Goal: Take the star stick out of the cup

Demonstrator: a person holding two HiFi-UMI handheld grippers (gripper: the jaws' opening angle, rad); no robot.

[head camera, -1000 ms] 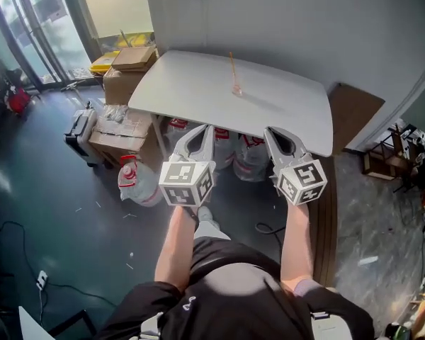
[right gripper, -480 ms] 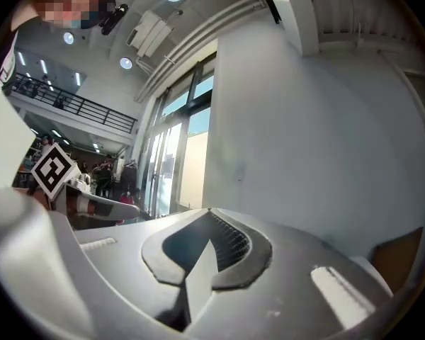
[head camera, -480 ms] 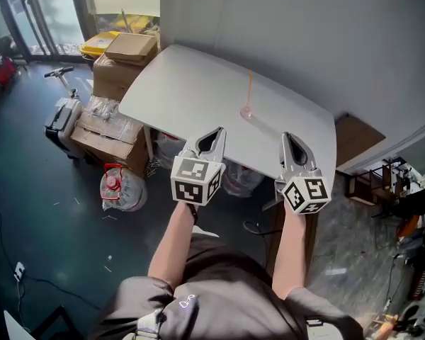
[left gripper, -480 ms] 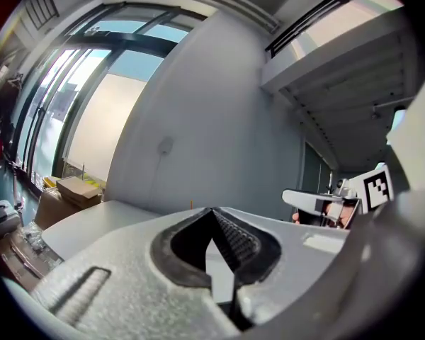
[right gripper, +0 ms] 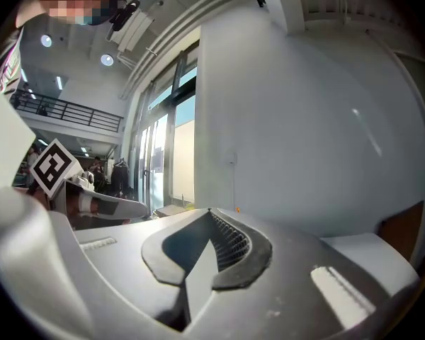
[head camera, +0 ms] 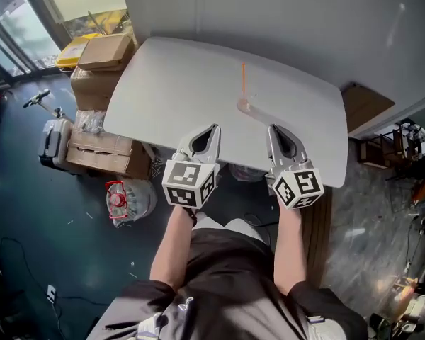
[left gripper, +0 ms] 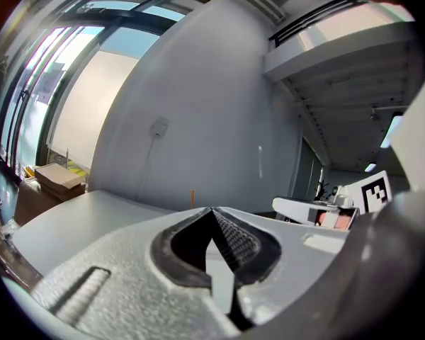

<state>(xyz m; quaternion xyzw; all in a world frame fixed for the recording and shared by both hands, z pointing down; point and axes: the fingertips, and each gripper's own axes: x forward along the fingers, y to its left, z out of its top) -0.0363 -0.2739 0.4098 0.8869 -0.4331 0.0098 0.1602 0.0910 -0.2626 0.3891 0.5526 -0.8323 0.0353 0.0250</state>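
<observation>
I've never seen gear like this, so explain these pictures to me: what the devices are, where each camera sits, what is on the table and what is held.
There is no robot here. A person holds a hand-worked two-jaw gripper in each hand, and the marker-covered cubes are part of those grippers. The top-down picture comes from a camera on the person's head: the left gripper shows at its left, the right gripper at its right. The other two pictures come from cameras riding on each gripper, looking along its jaws. Both pairs of jaws are closed with nothing between them, so nothing is held. On the white table, beyond the grippers, stands a small clear cup with a thin orange stick upright in it. Cardboard boxes sit beside the table.
</observation>
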